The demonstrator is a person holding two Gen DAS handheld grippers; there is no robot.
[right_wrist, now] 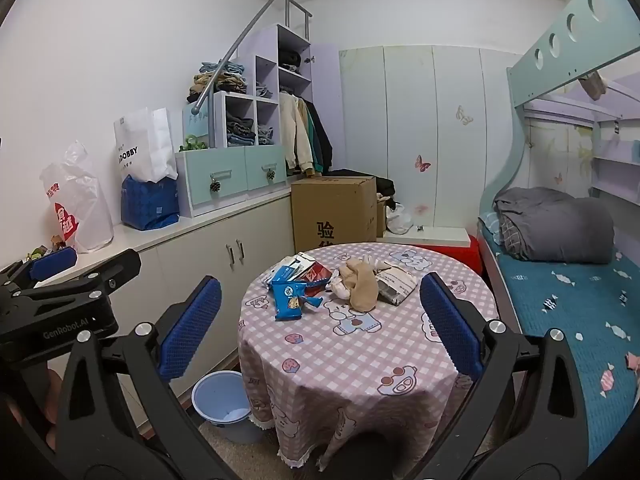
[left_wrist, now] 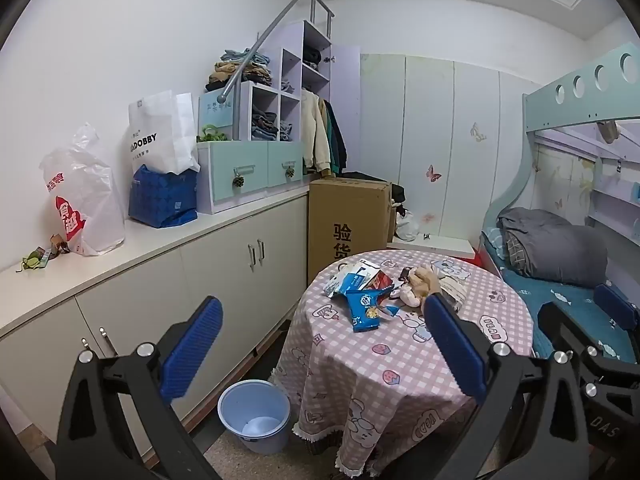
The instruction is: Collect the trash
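A round table (left_wrist: 372, 364) (right_wrist: 352, 364) with a pink checked cloth holds a pile of trash: a blue snack wrapper (left_wrist: 363, 309) (right_wrist: 289, 295), blue-and-white and red packets (left_wrist: 354, 277) (right_wrist: 304, 270), a beige crumpled wad (left_wrist: 420, 284) (right_wrist: 360, 284) and a folded newspaper (right_wrist: 394, 286). A light blue bin (left_wrist: 256, 414) (right_wrist: 224, 402) stands on the floor left of the table. My left gripper (left_wrist: 320, 356) is open and empty, short of the table. My right gripper (right_wrist: 320, 328) is open and empty, also short of the table. The left gripper also shows in the right wrist view (right_wrist: 54, 258).
A low white cabinet (left_wrist: 160, 264) runs along the left wall with plastic and paper bags (left_wrist: 86, 200) on top. A cardboard box (left_wrist: 348, 220) stands behind the table. A bunk bed (right_wrist: 568, 280) with a grey quilt is on the right.
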